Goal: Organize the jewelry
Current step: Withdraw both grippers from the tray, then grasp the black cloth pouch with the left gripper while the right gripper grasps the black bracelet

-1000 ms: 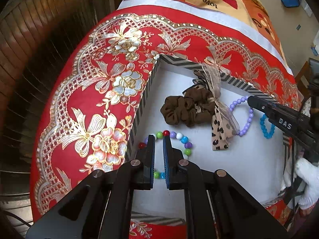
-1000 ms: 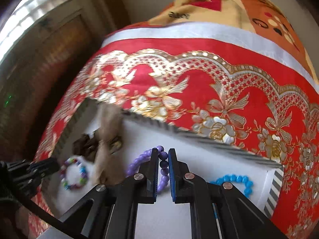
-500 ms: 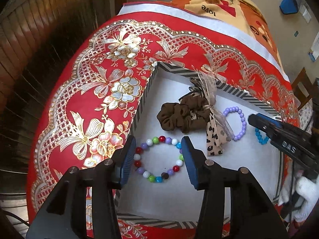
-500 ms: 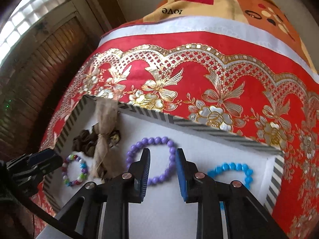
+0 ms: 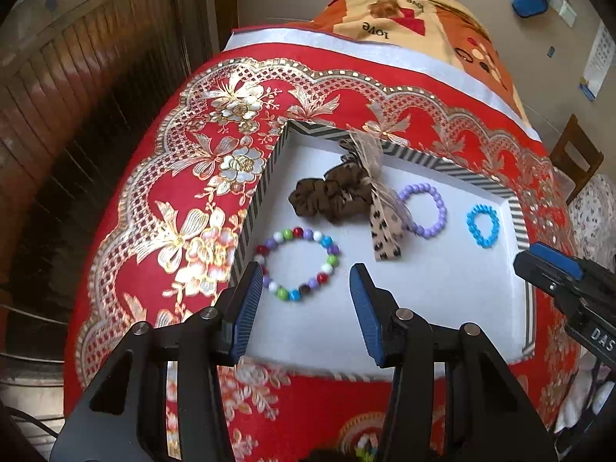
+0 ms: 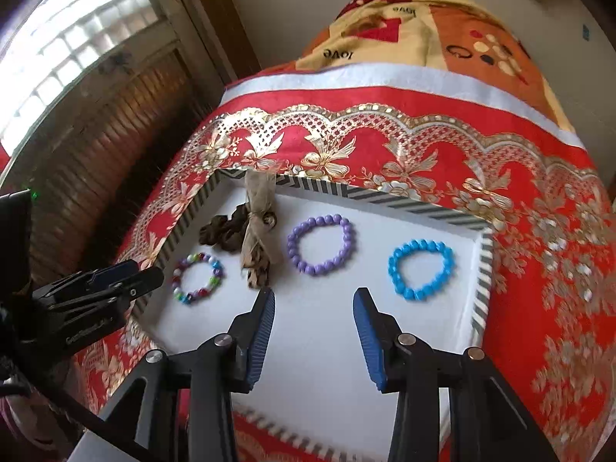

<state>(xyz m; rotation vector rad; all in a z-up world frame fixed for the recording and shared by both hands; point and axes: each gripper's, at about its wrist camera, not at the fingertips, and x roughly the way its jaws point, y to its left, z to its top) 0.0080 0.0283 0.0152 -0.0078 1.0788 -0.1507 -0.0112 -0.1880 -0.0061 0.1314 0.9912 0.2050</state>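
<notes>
We are holding both tongs released over the white tray (image 6: 327, 346) — left tongs (image 5: 306, 296) just short of the multicoloured bracelet (image 5: 298, 263), right tongs (image 6: 313, 315) gripping nothing — while beyond them the purple bracelet (image 6: 319, 244), blue bracelet (image 6: 420, 268) and brown scrunchie (image 5: 327, 194) are lying apart inside it.

Left hand-held gripper (image 5: 306, 283) jaws spread wide, right hand-held gripper (image 6: 313, 308) likewise, both empty
</notes>
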